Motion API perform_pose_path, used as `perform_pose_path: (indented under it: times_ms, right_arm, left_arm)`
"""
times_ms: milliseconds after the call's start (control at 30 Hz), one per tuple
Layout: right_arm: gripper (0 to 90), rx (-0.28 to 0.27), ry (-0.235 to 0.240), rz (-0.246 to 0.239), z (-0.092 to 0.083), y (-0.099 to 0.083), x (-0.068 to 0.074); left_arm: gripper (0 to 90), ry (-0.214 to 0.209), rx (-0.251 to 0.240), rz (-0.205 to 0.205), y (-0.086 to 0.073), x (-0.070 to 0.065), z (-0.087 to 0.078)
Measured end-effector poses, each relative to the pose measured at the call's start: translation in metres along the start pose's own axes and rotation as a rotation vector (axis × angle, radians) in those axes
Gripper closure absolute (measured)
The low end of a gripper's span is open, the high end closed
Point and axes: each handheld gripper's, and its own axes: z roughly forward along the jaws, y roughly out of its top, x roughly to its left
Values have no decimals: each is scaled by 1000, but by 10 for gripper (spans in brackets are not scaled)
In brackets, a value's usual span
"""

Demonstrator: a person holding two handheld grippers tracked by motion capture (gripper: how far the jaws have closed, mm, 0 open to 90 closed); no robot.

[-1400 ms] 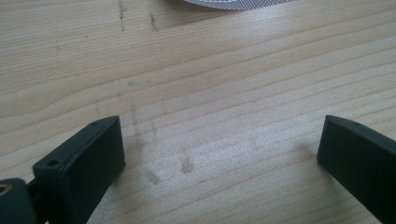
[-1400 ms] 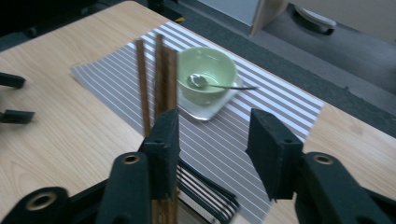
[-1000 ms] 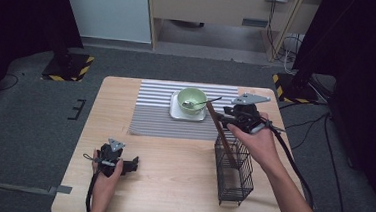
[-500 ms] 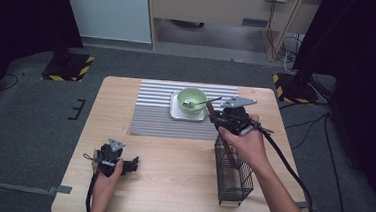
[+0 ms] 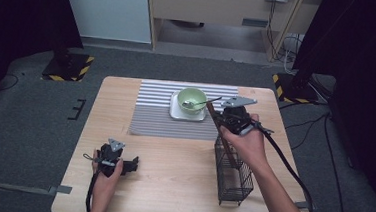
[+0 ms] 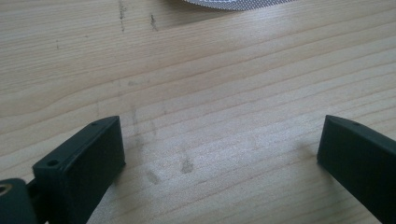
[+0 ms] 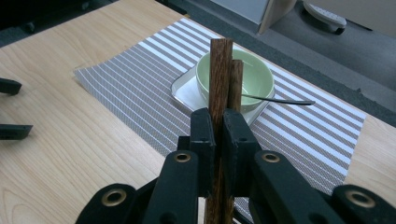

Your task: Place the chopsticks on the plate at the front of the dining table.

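Our right claw [image 7: 218, 135] is clamped tight on a pair of brown wooden chopsticks [image 7: 223, 79]; its jaws have just been closing, and the sticks sit squeezed between the pads. In the right gripper view the chopsticks stand up out of the jaws, side by side and touching. In the high view the right claw [image 5: 223, 122] is held above the far end of the black wire basket [image 5: 234, 175], and the sticks [image 5: 225, 141] slant down from it into that basket, which lies lengthwise on the right side of the table [image 5: 170, 185].

Beyond the claw sits a green bowl [image 5: 192, 100] on a white square plate [image 5: 177, 113], on the grey striped mat [image 5: 155, 111]. A metal spoon [image 5: 203, 103] rests in the bowl, handle sticking out over the rim toward the right claw.

Our left claw [image 5: 132, 165] rests low near the table's near-left part, well apart from everything else. In the left gripper view its jaws stand wide apart [image 6: 219, 154] with bare wood between them, nothing held, and a corner of the mat [image 6: 233, 3] at the top edge.
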Motion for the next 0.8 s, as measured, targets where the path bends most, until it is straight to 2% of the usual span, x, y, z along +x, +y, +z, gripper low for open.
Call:
perform_pose_path:
  times_ms: [200,267,300,367,467,600,700,800]
  right_arm:
    - [840,-61,24,29,-14,5,-8]
    - [840,-88,32,46,-22,8,-12]
    - [840,-102,35,53,-26,10,-15]
    - [841,-136,43,71,-34,13,-20]
    - [841,-185,55,91,-45,16,-29]
    - [841,-232,73,116,-54,20,-37]
    - [841,-281,93,142,-60,26,-41]
    - [841,-320,110,148,-68,36,-44]
  left_arm:
    - [3,-13,-1,12,0,0,0]
    - [31,-12,-12,14,1,0,-1]
    - [57,-12,-19,15,1,-1,-2]
    - [45,-32,-39,44,5,-4,-5]
    - [62,-25,-90,60,12,-9,-14]
    - [76,-63,-120,81,25,-17,-23]
    - [76,-89,-141,125,40,-26,-32]
    - [76,-149,-170,132,54,-32,-40]
